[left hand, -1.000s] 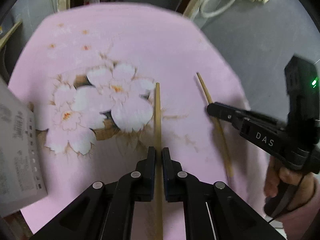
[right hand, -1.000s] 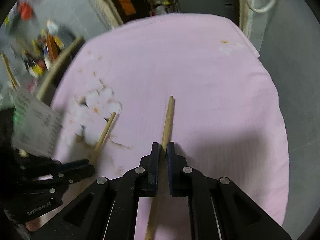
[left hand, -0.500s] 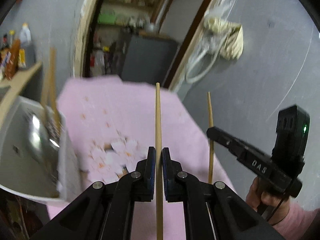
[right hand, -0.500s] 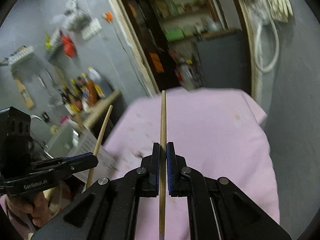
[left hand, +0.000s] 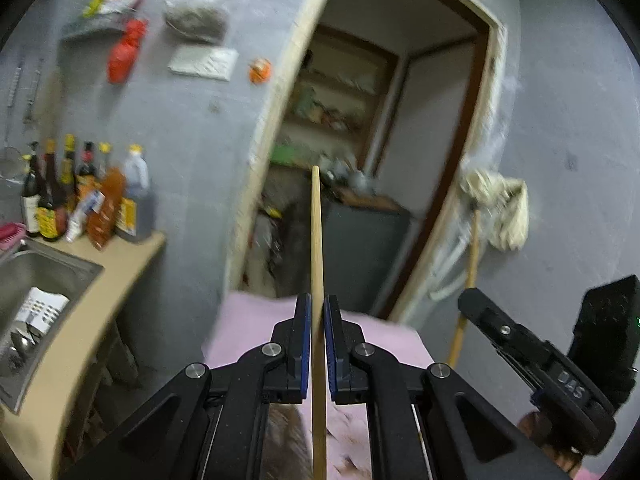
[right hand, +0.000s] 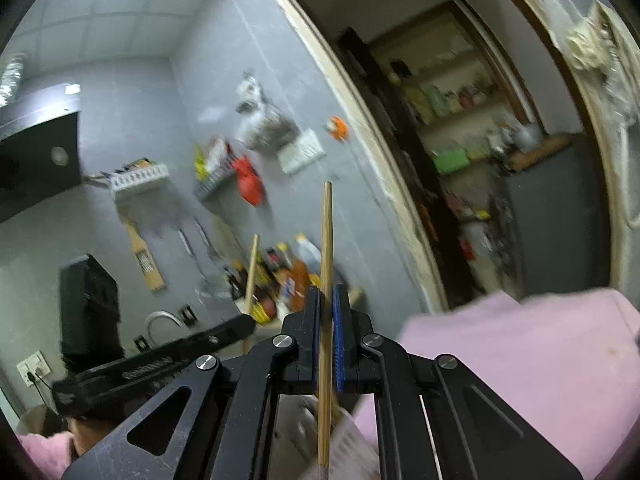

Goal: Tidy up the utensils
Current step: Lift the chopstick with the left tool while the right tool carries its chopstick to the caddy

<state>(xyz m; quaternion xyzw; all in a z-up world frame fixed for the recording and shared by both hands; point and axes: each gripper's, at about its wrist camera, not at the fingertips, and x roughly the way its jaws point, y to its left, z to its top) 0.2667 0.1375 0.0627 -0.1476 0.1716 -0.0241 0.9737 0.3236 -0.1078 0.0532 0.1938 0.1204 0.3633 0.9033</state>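
My left gripper (left hand: 317, 308) is shut on a wooden chopstick (left hand: 317, 240), which sticks straight out past the pads, high above the pink floral cloth (left hand: 248, 324). Off to the right in the same view the right gripper (left hand: 468, 300) carries a second chopstick (left hand: 470, 264). In the right wrist view my right gripper (right hand: 327, 300) is shut on that second chopstick (right hand: 326, 248), held roughly level. The left gripper (right hand: 244, 322) shows at the left there, its chopstick (right hand: 251, 272) rising from it.
A steel sink (left hand: 36, 280) with a white utensil holder (left hand: 40, 308) sits low at the left, set in a beige counter (left hand: 120, 264) with several sauce bottles (left hand: 84, 192). An open doorway (left hand: 360, 160) lies ahead; a mop (left hand: 496, 208) leans on the grey wall.
Both grippers lifted their chopsticks off the pink cloth and tilted up from facing down at it to facing the wall and doorway. The cloth has dropped to the bottom of both views.
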